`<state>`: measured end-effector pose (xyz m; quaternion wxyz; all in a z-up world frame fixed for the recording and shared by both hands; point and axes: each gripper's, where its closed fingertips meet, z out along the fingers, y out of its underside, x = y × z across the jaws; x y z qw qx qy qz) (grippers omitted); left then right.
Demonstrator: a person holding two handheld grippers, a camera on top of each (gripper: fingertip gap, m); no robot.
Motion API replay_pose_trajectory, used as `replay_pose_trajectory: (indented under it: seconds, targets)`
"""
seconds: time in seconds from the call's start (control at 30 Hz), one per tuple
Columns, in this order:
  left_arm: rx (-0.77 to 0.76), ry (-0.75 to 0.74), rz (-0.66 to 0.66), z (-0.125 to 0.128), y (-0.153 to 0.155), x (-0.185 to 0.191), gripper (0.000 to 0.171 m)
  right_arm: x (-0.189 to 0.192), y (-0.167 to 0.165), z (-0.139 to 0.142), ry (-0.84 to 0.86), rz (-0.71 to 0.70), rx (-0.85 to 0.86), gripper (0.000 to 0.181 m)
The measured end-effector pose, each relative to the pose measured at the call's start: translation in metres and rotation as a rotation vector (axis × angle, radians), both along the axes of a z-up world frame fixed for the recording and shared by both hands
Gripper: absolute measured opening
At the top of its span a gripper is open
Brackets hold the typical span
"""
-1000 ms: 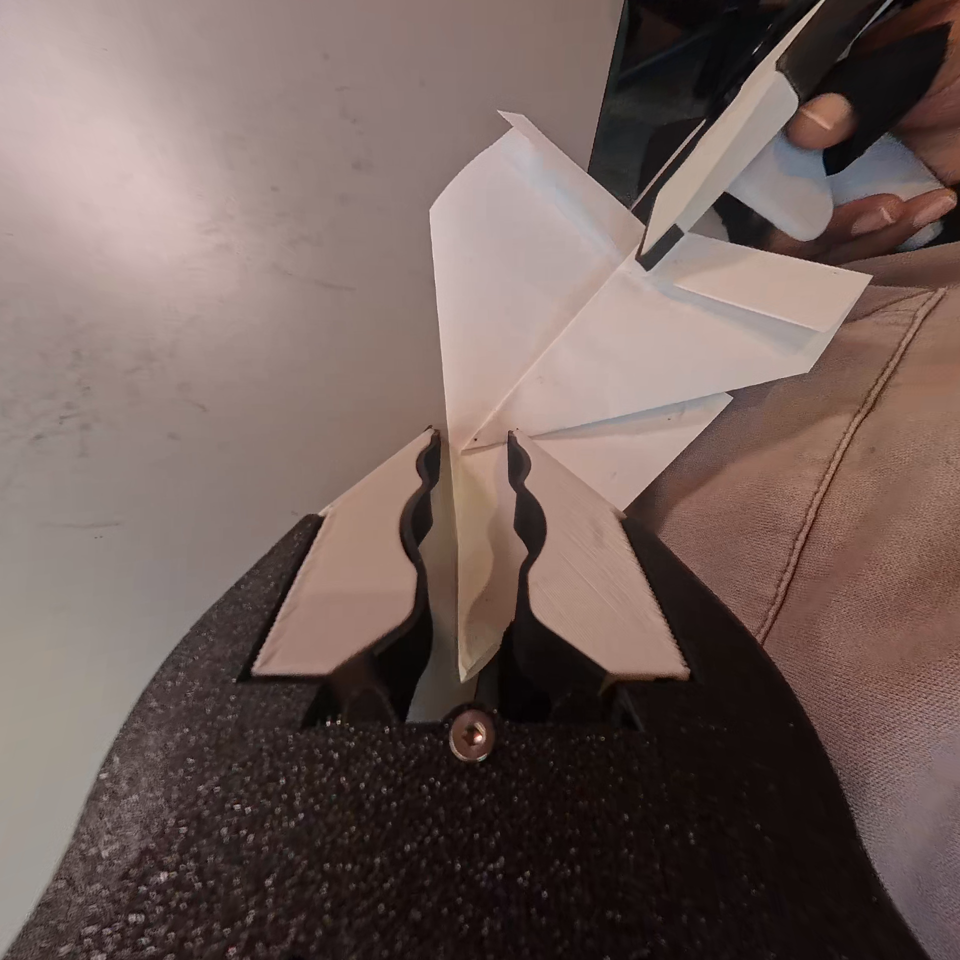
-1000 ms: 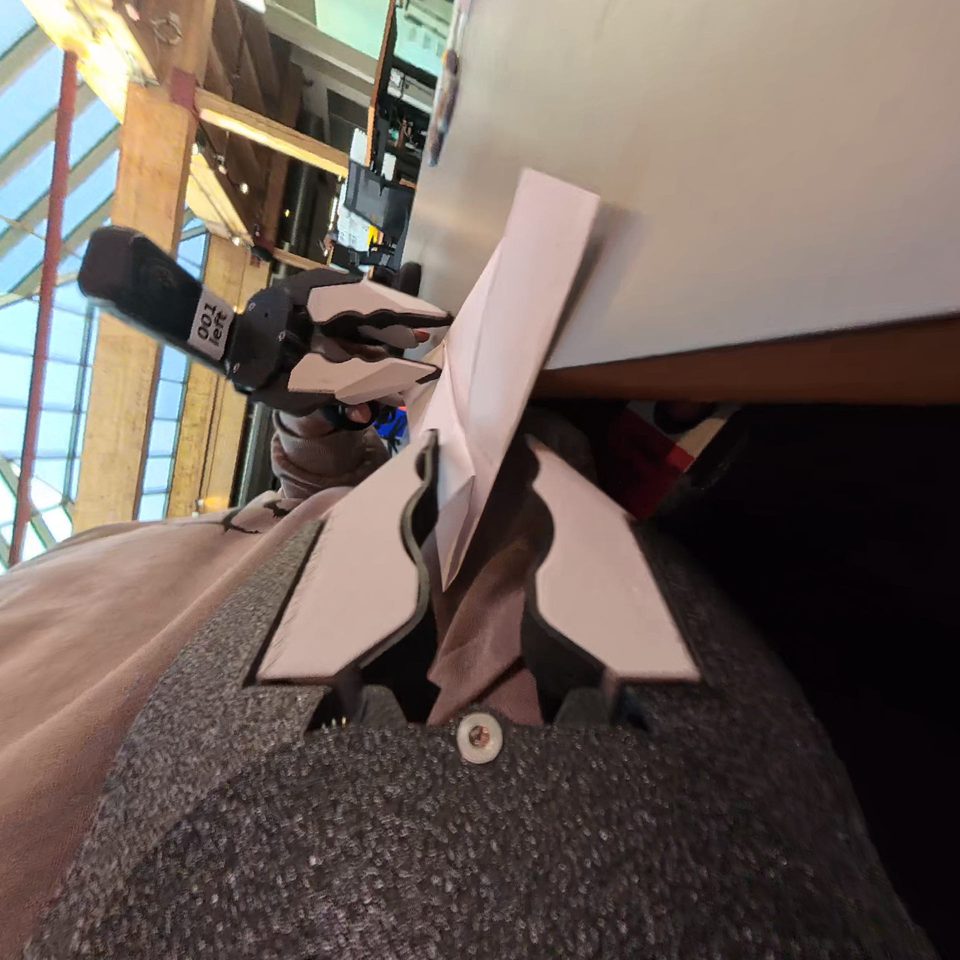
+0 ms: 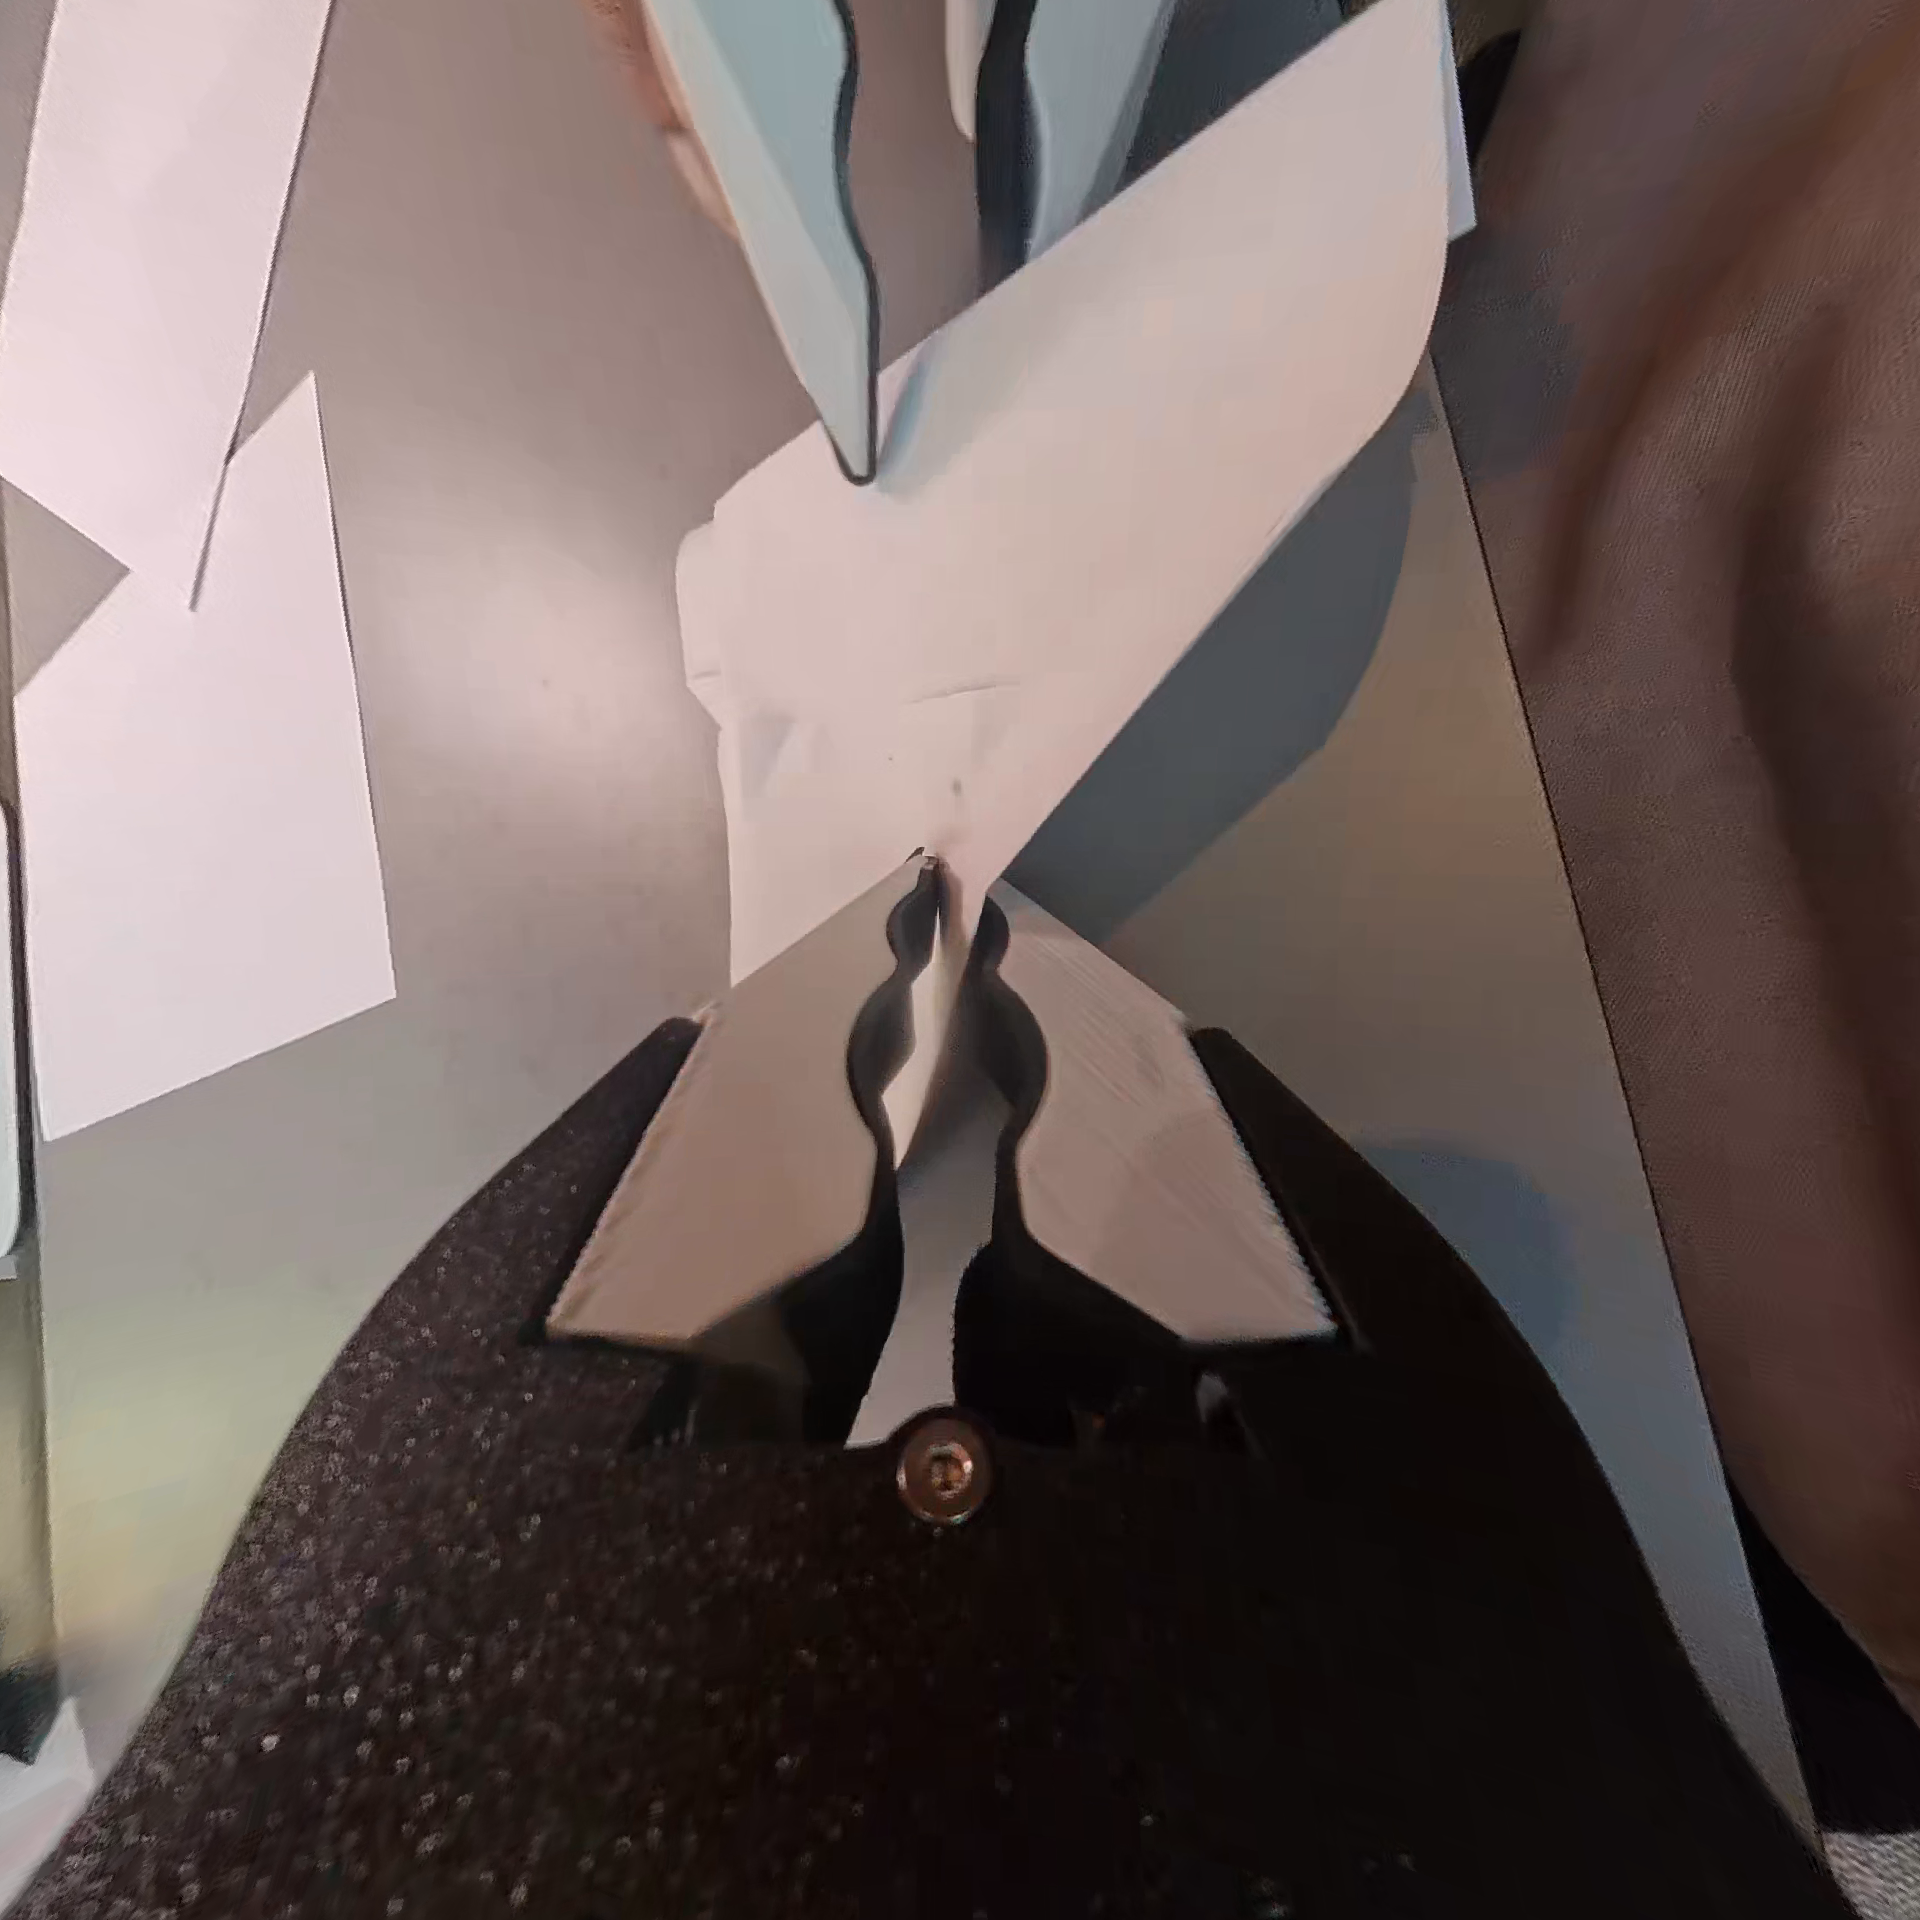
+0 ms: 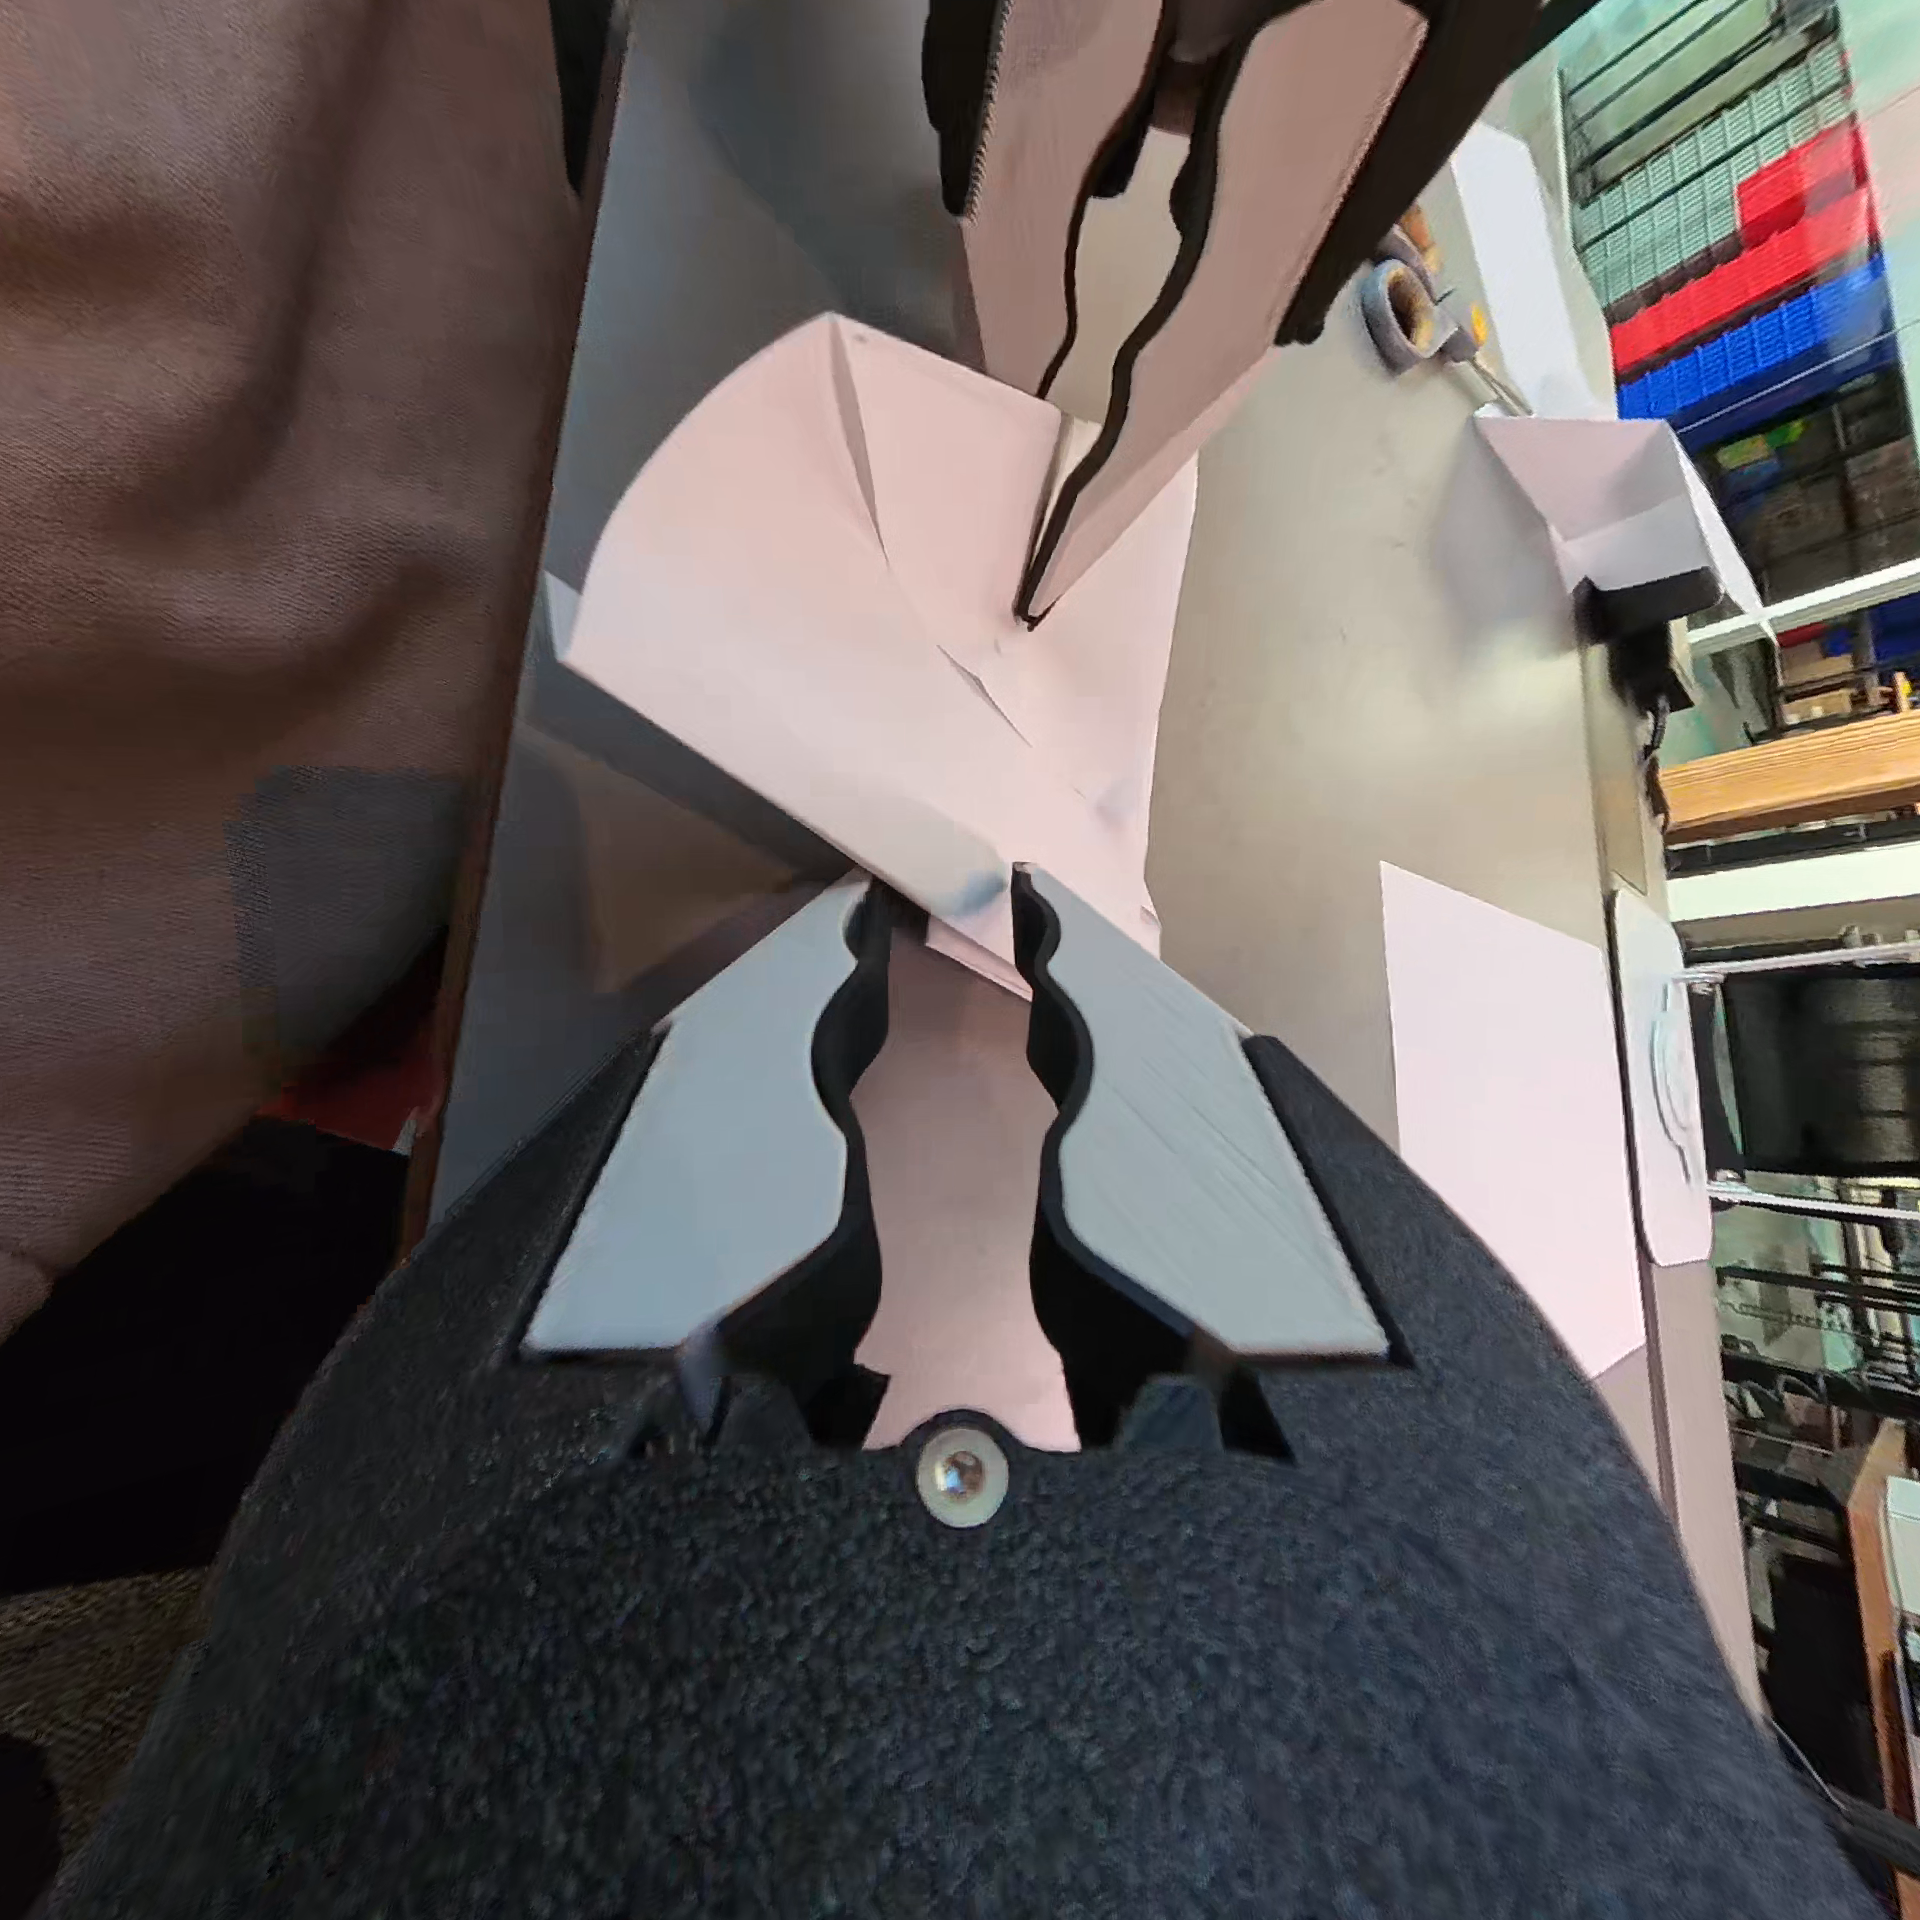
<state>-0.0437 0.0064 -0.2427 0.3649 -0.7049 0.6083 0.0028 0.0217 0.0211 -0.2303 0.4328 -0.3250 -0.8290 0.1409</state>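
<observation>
The left gripper (image 3: 951, 883) is clamped on a corner of the folded paper (image 3: 1049, 582), its tips pinched together on the sheet. The right gripper (image 4: 951, 888) faces it from the far side; its jaws stand slightly apart with the paper's other end between them, and whether they grip it cannot be told. The paper spans the gap between the two grippers, held above the desk (image 3: 499, 727) close to its near edge. Left of the left gripper, loose white sheets (image 3: 208, 790) lie flat on the desk. Right of the right gripper lie another sheet (image 4: 1507, 1122), a folded paper piece (image 4: 1600, 488) and a tape roll (image 4: 1403, 312) farther off. A clothed person (image 4: 260, 468) sits just beside the desk edge.
</observation>
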Motion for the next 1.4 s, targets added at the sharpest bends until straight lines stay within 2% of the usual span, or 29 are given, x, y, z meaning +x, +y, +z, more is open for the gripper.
replay_pose_trajectory:
  seconds: [0.13,0.23,0.3,0.43,0.53,0.67,0.77,0.83,0.93,1.0,1.17,1.23,1.33,1.4]
  targets:
    - [-0.134,-0.097,0.015,0.000,-0.003,0.002,0.004,0.000,-0.006,-0.001,-0.013,0.008,0.036,0.023]
    - [-0.222,-0.182,0.027,0.000,-0.002,0.003,0.005,-0.005,-0.002,-0.006,-0.033,-0.018,-0.001,0.004]
    - [-0.278,-0.247,0.039,0.000,-0.003,0.002,0.005,-0.005,-0.002,-0.009,-0.067,-0.056,-0.157,0.002]
    - [-0.428,-0.397,0.106,0.005,-0.005,-0.002,0.005,-0.004,0.003,-0.006,-0.220,-0.262,-0.697,0.000]
    - [-0.528,-0.466,0.196,0.009,-0.001,-0.013,0.005,-0.002,0.001,-0.006,-0.378,-0.370,-1.017,0.000]
    - [-0.711,-0.547,0.295,0.006,-0.003,-0.017,0.003,-0.002,-0.001,-0.007,-0.521,-0.429,-1.238,0.000]
    - [-0.849,-0.602,0.321,0.008,-0.006,-0.018,0.002,-0.003,-0.001,-0.006,-0.559,-0.457,-1.362,0.000]
    - [-0.933,-0.622,0.315,0.012,-0.011,-0.019,0.003,-0.001,-0.002,-0.006,-0.571,-0.460,-1.353,0.000]
    - [-0.908,-0.606,0.289,0.019,-0.011,-0.023,0.005,-0.001,-0.004,-0.008,-0.569,-0.465,-1.280,0.000]
    - [-0.841,-0.568,0.243,0.023,-0.012,-0.023,0.006,-0.001,-0.004,-0.008,-0.555,-0.464,-1.238,0.000]
    - [-0.571,-0.333,0.082,0.011,-0.014,-0.023,0.013,0.000,-0.003,-0.008,-0.519,-0.393,-1.106,0.000]
    - [-0.533,-0.310,0.104,0.009,-0.007,-0.022,0.009,0.004,-0.002,-0.008,-0.509,-0.310,-1.021,0.000]
    - [-0.584,-0.312,0.127,0.003,-0.009,-0.016,0.002,0.008,0.004,-0.008,-0.453,-0.154,-0.833,0.000]
    - [-0.626,-0.328,0.180,0.001,-0.008,-0.013,0.000,0.009,0.010,-0.008,-0.434,-0.157,-0.783,0.000]
